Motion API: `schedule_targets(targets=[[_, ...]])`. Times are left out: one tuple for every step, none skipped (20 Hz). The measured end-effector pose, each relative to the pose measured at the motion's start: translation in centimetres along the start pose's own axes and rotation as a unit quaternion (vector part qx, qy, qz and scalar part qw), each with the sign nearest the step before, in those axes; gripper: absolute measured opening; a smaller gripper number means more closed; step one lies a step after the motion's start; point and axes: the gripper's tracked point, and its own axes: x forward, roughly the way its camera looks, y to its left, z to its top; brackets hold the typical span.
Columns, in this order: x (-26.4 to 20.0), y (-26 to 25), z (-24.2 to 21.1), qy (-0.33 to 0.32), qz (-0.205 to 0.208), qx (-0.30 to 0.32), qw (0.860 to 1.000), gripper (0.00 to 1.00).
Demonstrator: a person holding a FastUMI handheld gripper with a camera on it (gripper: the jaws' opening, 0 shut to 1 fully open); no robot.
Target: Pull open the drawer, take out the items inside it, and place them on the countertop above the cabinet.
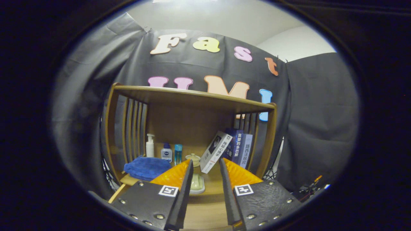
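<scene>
Facing a wooden open-fronted cabinet with slatted sides [112, 134], set against the dark cloth wall [314, 128]. On its wooden countertop [208, 189], going from the left edge: a folded blue cloth [146, 167] lying near the front left corner, close by the left slats. Behind the cloth, along the back, a white pump bottle [150, 145] standing upright, then a small white bottle with a blue label [166, 152], then a slim clear-blue bottle [178, 154], all upright and close together in a row. Next along the back, a small pale lidded ceramic cup [193, 159]. Nearer the front, a pale green object in a white dish [196, 184], seen just ahead of the fingers and partly hidden by the left one. Further right, a white-and-black book [215, 151] leaning to the right against two upright blue books [239, 146], these standing against the right slats at the back right corner. Above, the cabinet's upper wooden shelf [192, 96] spanning both sides. Gripper [206, 166] spread apart, fingers holding nothing, with bare countertop between them. Drawer hidden below the fingers; cannot tell whether it is pulled out or what lies in it.
</scene>
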Motion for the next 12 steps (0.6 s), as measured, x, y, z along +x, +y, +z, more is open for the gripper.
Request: schedule_targets(targets=[[-1.0,0.3,-0.4,-0.005,0.004,0.002,1.000,0.49],[-1.8,0.8,-0.8,-0.009,0.013,0.004,1.000,0.49],[-2.7,1.3,-1.5,-0.014,0.024,0.007,1.000,0.49],[-3.5,1.6,-2.1,-0.018,0.031,0.010,0.999,0.49],[-4.4,1.7,-2.7,-0.022,0.034,0.010,0.999,0.49],[-5.0,1.7,-3.5,-0.021,0.034,0.012,0.999,0.49],[-5.8,1.4,-4.7,-0.016,0.029,0.015,0.999,0.50],[-6.5,1.2,-5.8,-0.009,0.025,0.019,0.999,0.50],[-7.3,1.2,-6.9,-0.002,0.025,0.023,0.999,0.50],[-8.2,1.2,-8.1,0.003,0.024,0.027,0.999,0.50],[-8.9,1.1,-9.2,0.007,0.025,0.032,0.999,0.50],[-9.6,1.2,-10.1,0.011,0.027,0.039,0.999,0.50]])
